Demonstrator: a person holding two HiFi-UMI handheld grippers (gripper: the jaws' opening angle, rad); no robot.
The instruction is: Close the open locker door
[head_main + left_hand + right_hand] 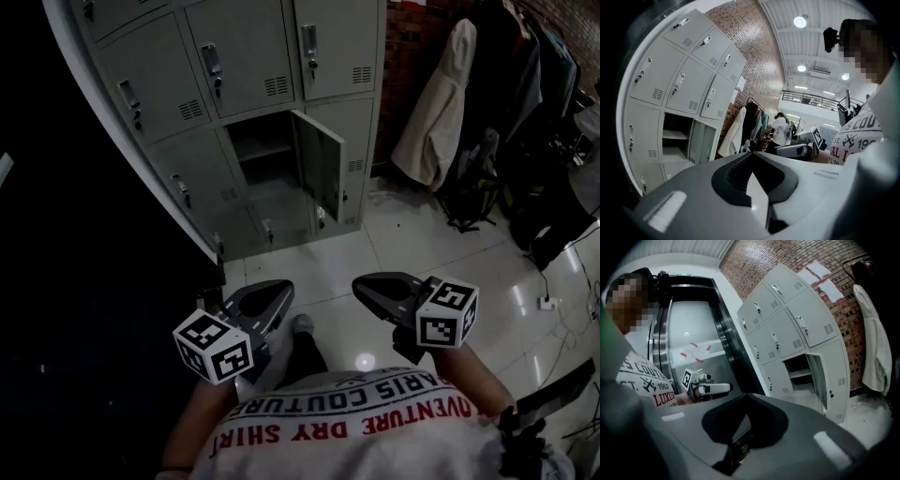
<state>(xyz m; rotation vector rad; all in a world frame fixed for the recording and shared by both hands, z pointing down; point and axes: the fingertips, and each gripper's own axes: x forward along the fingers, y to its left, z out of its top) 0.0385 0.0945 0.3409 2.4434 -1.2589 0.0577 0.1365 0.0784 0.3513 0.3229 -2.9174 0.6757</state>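
The grey locker bank (246, 66) stands ahead of me. One lower compartment (261, 155) is open, and its door (321, 163) swings out to the right on its right-hand hinge. Both grippers hang low and well short of the lockers, touching nothing. My left gripper (272, 289) and right gripper (367, 286) are shut and empty, jaws meeting at the tips. The left gripper view shows the open compartment (675, 140) and door (701, 140) beyond the left gripper (751, 153). In the right gripper view the door (816, 380) is ajar beyond the right gripper (746, 395).
A pale coat (439, 98) and dark clothes hang on a rack at the right, with bags on the floor below. A power strip (547, 302) and cable lie on the tiled floor. A dark metal door frame (122, 141) borders the lockers on the left.
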